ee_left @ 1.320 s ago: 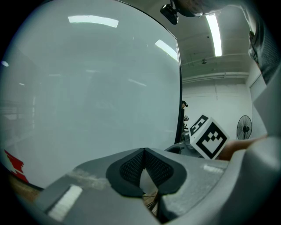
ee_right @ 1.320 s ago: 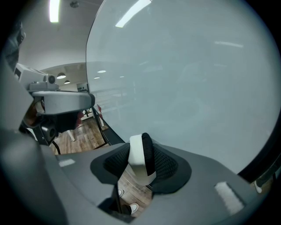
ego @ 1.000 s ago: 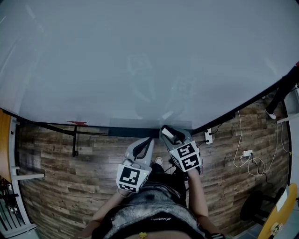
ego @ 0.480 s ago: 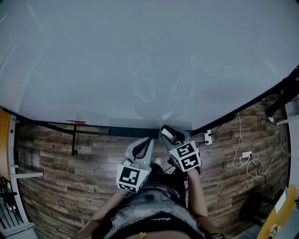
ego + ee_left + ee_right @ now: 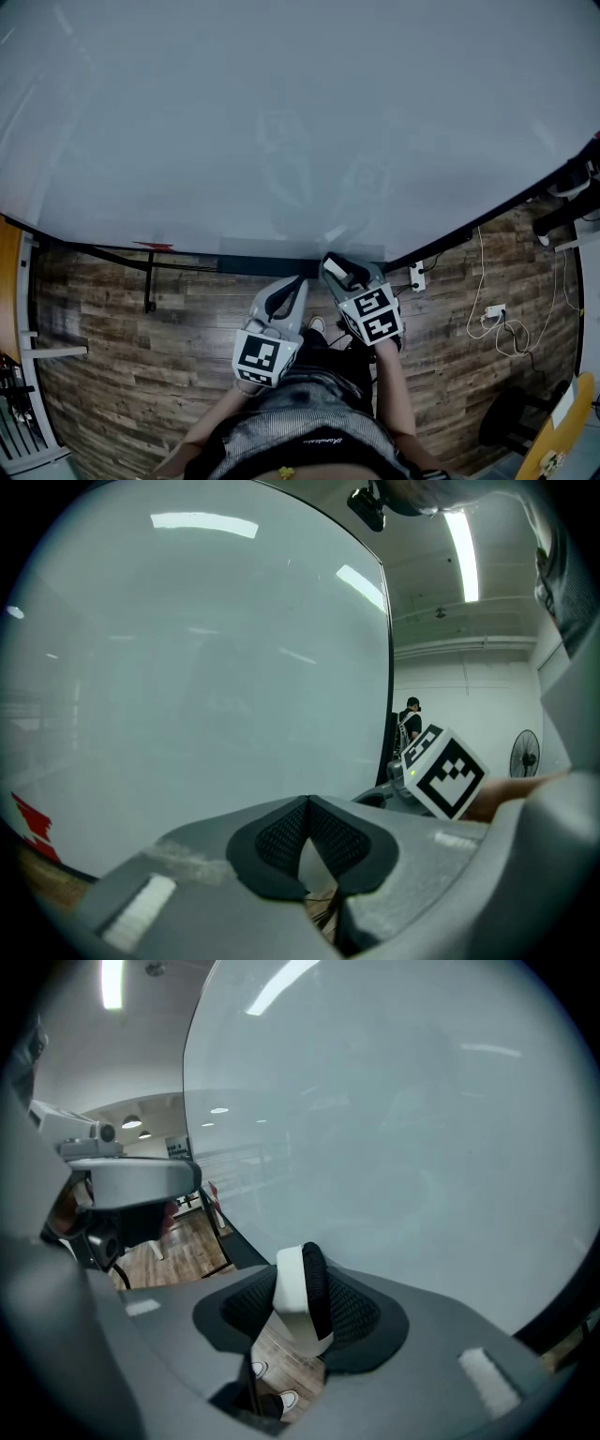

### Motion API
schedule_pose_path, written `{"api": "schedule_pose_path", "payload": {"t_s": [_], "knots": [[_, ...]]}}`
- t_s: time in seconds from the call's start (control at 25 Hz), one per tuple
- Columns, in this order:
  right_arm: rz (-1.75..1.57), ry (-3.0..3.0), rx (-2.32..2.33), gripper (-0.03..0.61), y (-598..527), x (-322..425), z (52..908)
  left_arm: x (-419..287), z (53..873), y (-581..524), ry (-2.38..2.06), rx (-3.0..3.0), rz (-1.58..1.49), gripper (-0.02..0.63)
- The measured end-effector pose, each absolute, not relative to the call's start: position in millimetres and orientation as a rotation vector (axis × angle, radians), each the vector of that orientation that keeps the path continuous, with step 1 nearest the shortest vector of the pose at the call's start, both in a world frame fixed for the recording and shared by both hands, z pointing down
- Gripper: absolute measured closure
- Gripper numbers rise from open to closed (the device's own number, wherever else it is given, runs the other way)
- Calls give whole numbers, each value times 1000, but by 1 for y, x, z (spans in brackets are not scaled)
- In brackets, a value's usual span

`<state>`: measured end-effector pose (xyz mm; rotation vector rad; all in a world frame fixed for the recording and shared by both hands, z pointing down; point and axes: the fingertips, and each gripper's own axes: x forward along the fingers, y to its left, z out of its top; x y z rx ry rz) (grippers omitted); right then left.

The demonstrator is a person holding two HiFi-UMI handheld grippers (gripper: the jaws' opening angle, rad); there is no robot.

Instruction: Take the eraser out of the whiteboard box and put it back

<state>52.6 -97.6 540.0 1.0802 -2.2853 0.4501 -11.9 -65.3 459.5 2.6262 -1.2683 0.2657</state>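
Observation:
The eraser (image 5: 289,1290), a white block with a black felt side, stands on edge between the pads of my right gripper (image 5: 302,1281), which is shut on it. In the head view the right gripper (image 5: 339,268) holds the eraser (image 5: 335,267) just below the whiteboard's lower edge, close to the pale translucent whiteboard box (image 5: 253,249). My left gripper (image 5: 296,282) hangs beside it to the left, pointing at the board. Its pads meet at the tips with nothing between them, so the left gripper (image 5: 307,803) is shut. The right gripper's marker cube (image 5: 448,772) shows in the left gripper view.
The large whiteboard (image 5: 281,112) fills the far side. A red item (image 5: 153,247) lies along its bottom ledge at left. A power strip (image 5: 417,274) and cables (image 5: 497,319) lie on the wooden floor at right. A person (image 5: 411,726) stands far behind.

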Motion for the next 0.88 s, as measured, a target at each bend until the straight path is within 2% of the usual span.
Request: {"api": "schedule_pose_path", "payload": {"t_s": [0.28, 0.44, 0.88], "knots": [[453, -2302, 1073, 400, -96, 55, 537, -12, 457, -66, -1268, 2625, 257, 612], [483, -2340, 1049, 341, -91, 55, 533, -11, 458, -66, -1264, 2627, 255, 612], [483, -2368, 1057, 316, -82, 61, 527, -8, 460, -64, -1239, 2633, 262, 612]]}}
